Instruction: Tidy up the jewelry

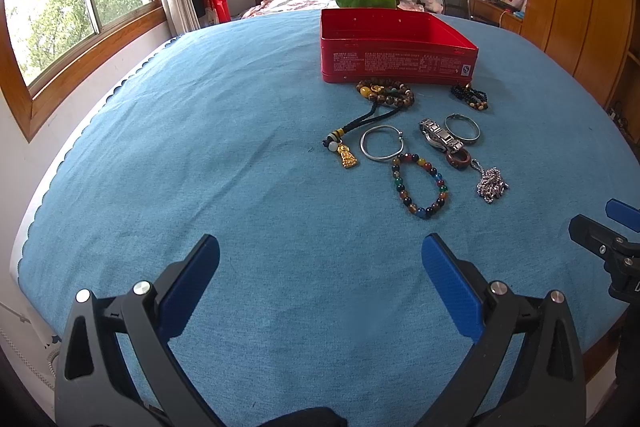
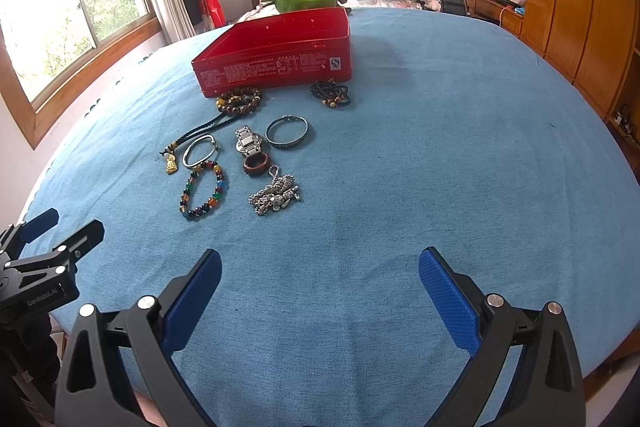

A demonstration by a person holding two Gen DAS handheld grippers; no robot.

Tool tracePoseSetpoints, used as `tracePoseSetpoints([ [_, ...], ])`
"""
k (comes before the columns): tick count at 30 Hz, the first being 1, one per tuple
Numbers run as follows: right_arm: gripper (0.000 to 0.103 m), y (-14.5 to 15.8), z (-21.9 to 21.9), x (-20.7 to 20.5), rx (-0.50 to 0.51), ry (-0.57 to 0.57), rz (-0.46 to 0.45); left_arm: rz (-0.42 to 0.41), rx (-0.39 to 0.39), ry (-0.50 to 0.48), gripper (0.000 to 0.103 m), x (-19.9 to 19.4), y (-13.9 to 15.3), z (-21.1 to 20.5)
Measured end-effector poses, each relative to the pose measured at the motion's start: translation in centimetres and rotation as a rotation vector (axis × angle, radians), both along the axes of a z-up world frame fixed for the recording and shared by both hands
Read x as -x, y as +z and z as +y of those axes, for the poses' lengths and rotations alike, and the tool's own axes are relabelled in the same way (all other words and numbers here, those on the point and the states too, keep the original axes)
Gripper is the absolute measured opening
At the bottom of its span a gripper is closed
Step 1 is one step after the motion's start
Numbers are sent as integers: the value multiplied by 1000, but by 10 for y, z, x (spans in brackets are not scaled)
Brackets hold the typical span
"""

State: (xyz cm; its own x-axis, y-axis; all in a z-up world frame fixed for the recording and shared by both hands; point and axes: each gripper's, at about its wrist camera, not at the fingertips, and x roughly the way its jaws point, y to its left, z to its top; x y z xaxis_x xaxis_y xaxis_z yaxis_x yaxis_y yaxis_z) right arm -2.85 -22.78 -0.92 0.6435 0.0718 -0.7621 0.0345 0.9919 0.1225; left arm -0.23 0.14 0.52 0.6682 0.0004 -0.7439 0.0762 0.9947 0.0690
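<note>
near blue cloth (image 2: 400, 187) bare | jewelry cluster (image 2: 240, 163) ahead-left | red tin (image 2: 276, 67) blocks behind

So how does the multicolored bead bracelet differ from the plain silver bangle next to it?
The multicolored bead bracelet is a string of round beads in many colors; the silver bangle is one smooth metal band. The bracelet lies nearer the cameras, the bangle closer to the red tin. Both lie flat on the blue cloth, ungrasped.
</note>
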Motion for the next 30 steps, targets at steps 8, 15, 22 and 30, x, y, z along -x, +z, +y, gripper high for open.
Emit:
tracePoseSetpoints([
  [8, 99, 0, 0, 0, -1, 0, 1, 0, 0, 0, 100, 0, 0, 0],
  [15, 99, 0, 0, 0, -1, 0, 1, 0, 0, 0, 100, 0, 0, 0],
  [22, 99, -1, 0, 0, -2, 2, 1, 2, 1, 0, 100, 1, 1, 4],
  [30, 99, -5, -4, -9, 2, 4, 8, 12, 60, -13, 100, -8, -7, 10],
])
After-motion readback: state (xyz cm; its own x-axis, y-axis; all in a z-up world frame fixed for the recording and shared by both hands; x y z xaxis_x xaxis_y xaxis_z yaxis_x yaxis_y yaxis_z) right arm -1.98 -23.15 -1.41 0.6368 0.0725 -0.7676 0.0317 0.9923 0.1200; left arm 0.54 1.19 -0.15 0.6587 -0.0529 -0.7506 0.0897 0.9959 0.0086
